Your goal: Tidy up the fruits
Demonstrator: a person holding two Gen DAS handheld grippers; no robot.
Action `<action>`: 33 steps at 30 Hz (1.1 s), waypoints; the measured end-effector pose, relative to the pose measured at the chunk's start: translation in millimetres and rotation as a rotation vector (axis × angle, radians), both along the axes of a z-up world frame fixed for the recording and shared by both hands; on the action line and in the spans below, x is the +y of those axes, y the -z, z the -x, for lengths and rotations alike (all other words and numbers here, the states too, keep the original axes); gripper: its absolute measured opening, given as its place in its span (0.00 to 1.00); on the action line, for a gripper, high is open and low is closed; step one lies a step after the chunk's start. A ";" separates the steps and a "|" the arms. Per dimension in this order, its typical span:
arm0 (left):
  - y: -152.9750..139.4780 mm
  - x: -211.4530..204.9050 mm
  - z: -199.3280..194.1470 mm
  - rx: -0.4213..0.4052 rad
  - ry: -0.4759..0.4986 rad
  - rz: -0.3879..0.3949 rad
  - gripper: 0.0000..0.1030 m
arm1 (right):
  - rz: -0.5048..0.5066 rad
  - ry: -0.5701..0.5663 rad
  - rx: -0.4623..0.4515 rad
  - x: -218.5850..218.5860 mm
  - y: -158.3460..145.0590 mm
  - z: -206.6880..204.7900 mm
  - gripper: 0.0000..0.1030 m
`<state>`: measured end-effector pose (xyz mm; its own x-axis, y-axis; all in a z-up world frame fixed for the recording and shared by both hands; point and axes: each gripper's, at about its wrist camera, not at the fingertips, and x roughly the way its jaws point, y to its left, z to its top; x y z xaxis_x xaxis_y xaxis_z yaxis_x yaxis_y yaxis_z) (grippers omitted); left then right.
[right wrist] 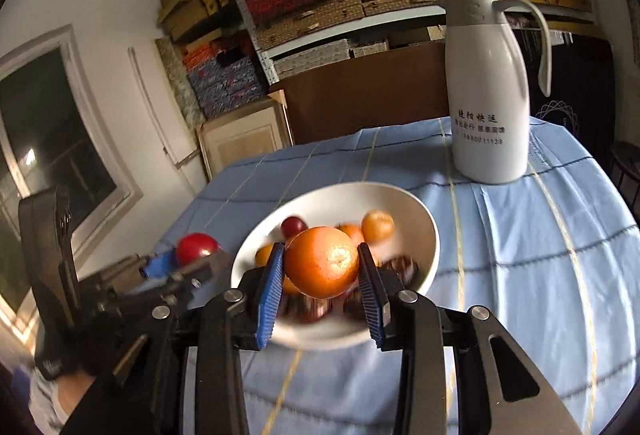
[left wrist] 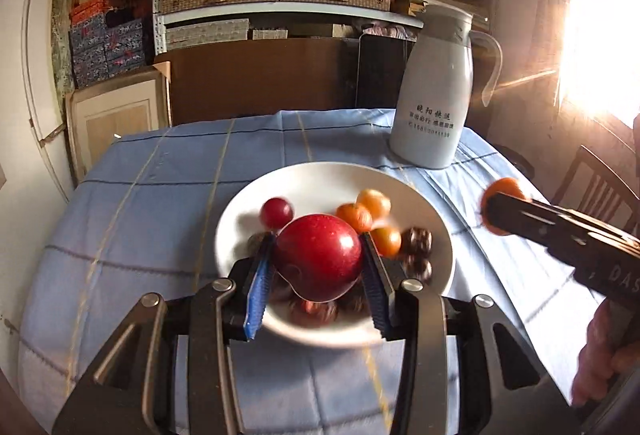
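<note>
Fruits, assorted, one white bowl point(left wrist: 316, 175) on a blue checked tablecloth point(left wrist: 160, 203).

Left wrist view. Left gripper point(left wrist: 318, 259): jaws closed on a large red apple point(left wrist: 318, 255), both blue ribbed pads pressed to its sides, fruit held above the bowl. Beyond the jaws, in the bowl: a small dark red fruit point(left wrist: 276, 213) beyond the left pad; three small orange fruits point(left wrist: 374, 203) beyond the right pad, touching one another; dark wrinkled nut-like pieces point(left wrist: 417, 242) just outside the right pad. Below the held apple, more dark pieces and something red, blurred, kind cannot be told. Far beyond the right jaw: a white jug point(left wrist: 430, 103) with printed lettering, standing upright near the cloth's far edge. Off to the right, well apart from the jaws: the right gripper point(left wrist: 500, 211) seen side-on, an orange at its tip, and a hand point(left wrist: 600, 351) on its handle. Its pads are not shown here.

Right wrist view. Right gripper: jaws closed on a large orange point(right wrist: 322, 261), stem scar facing the camera, both pads on its sides, held above the near part of the bowl. This view alone shows that grip face-on. Left of the jaws, beside the bowl: the left gripper with the apple, seen side-on. Beyond the right jaw: the jug, handle turned right.
</note>
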<state>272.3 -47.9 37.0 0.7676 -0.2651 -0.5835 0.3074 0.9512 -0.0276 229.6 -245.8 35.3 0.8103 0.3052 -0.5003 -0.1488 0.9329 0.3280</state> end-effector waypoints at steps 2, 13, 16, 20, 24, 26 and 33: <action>8.7 -11.3 -18.0 0.013 -0.002 -0.017 0.39 | 0.007 0.023 0.015 0.9 8.6 -25.4 0.35; 45.8 -30.6 -56.1 0.027 -0.018 -0.074 0.58 | 0.033 0.083 0.140 -6.0 65.0 -78.6 0.46; 46.2 -31.3 -53.2 0.014 -0.017 -0.088 0.70 | 0.046 0.091 0.121 -3.8 64.3 -75.0 0.53; 44.8 -29.5 -47.3 0.002 -0.022 -0.099 0.75 | 0.070 0.085 0.086 -0.1 56.5 -65.4 0.56; 40.3 -21.5 -32.5 -0.020 -0.043 -0.105 0.83 | 0.072 0.082 0.051 2.3 47.8 -52.2 0.61; 37.0 -17.4 -22.6 -0.041 -0.058 -0.113 0.85 | 0.081 0.079 0.042 4.9 46.9 -44.8 0.62; 34.6 -6.1 12.1 -0.071 -0.081 -0.120 0.89 | 0.073 0.094 0.027 4.1 49.5 -8.8 0.64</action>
